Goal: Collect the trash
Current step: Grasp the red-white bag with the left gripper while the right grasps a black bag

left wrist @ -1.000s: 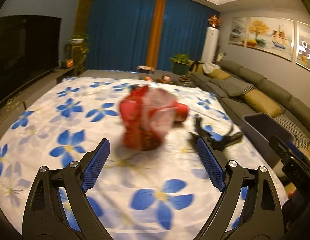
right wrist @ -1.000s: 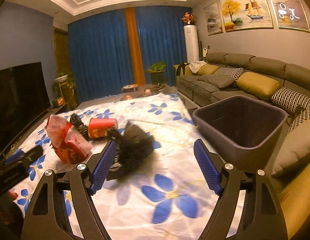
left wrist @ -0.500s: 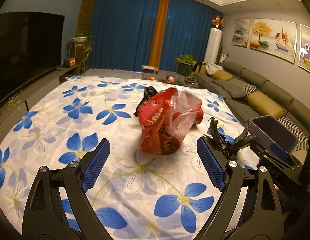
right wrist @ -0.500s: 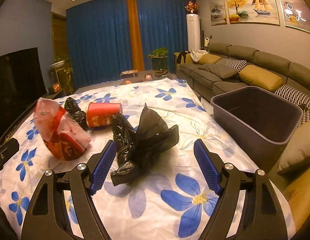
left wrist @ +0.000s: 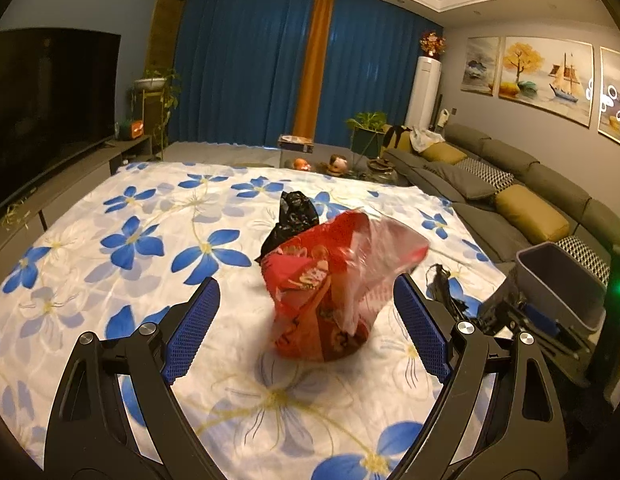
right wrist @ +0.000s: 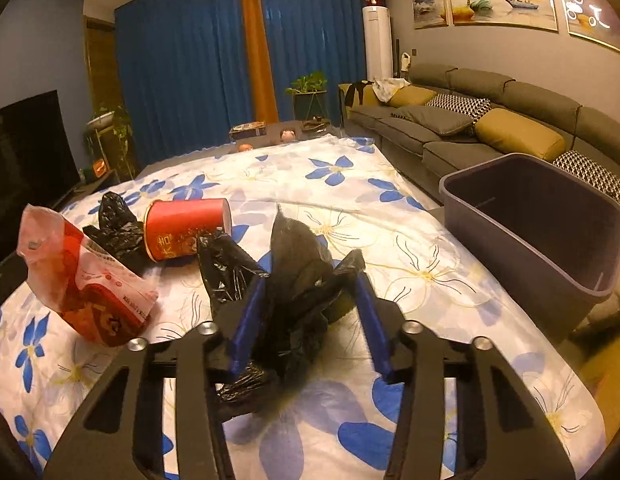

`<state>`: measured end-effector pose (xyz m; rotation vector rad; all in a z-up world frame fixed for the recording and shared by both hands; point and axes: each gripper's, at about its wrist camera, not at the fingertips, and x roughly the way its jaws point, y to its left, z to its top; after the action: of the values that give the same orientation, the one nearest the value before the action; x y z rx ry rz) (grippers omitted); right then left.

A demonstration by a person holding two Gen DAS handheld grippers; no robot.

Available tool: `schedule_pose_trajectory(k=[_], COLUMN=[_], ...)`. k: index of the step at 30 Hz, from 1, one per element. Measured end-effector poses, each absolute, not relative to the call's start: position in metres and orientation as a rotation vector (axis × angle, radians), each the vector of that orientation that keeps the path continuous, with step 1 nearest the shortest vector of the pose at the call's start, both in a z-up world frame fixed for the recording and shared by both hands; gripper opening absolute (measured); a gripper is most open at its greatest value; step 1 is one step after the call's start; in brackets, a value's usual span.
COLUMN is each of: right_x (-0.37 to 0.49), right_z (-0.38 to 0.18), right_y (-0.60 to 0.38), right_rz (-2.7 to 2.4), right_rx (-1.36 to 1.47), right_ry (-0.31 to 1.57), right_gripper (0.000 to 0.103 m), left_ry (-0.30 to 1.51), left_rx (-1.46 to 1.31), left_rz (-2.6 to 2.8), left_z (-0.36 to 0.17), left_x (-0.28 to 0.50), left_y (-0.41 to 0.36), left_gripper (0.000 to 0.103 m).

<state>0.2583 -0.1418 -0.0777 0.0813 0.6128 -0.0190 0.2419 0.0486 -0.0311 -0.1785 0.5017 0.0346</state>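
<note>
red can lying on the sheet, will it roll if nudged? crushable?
The red can lies on its side, so a nudge across it would likely roll it. The floral sheet is soft, probably damping that. It looks like light cardboard, possibly crushable.

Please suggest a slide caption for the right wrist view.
Right gripper closing around a crumpled black bag on the floral sheet, grey bin alongside.

In front of me is a big white sheet [right wrist: 390,216] with blue flowers. On it lie a red and clear bag [right wrist: 82,280], a red tub [right wrist: 182,228] on its side, a small black bag [right wrist: 114,228] touching the tub, and a bigger crumpled black bag [right wrist: 294,280].
</note>
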Motion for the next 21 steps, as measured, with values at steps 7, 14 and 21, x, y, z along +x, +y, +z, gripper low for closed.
schedule_pose_trajectory(k=[7,14,21], right_x=[0.26,0.254,0.252], right_z=[-0.078,-0.075,-0.071], right_y=[-0.139,-0.138,-0.137], right_rz=[0.019,0.034,0.045], right_rx=[0.062,0.058,0.061], right_ry=[0.626,0.598,0.572], right_gripper=[0.015,0.006,0.006], left_ry=[0.541,0.563,0.597], left_rx=[-0.207,-0.259,-0.267], left_rz=[0.016,-0.024,-0.073], left_z=[-0.046,-0.053,-0.06], left_x=[0.257,0.262,0.267], left_y=[0.052,0.057,0.056], left_gripper=[0.087,0.078,0.04])
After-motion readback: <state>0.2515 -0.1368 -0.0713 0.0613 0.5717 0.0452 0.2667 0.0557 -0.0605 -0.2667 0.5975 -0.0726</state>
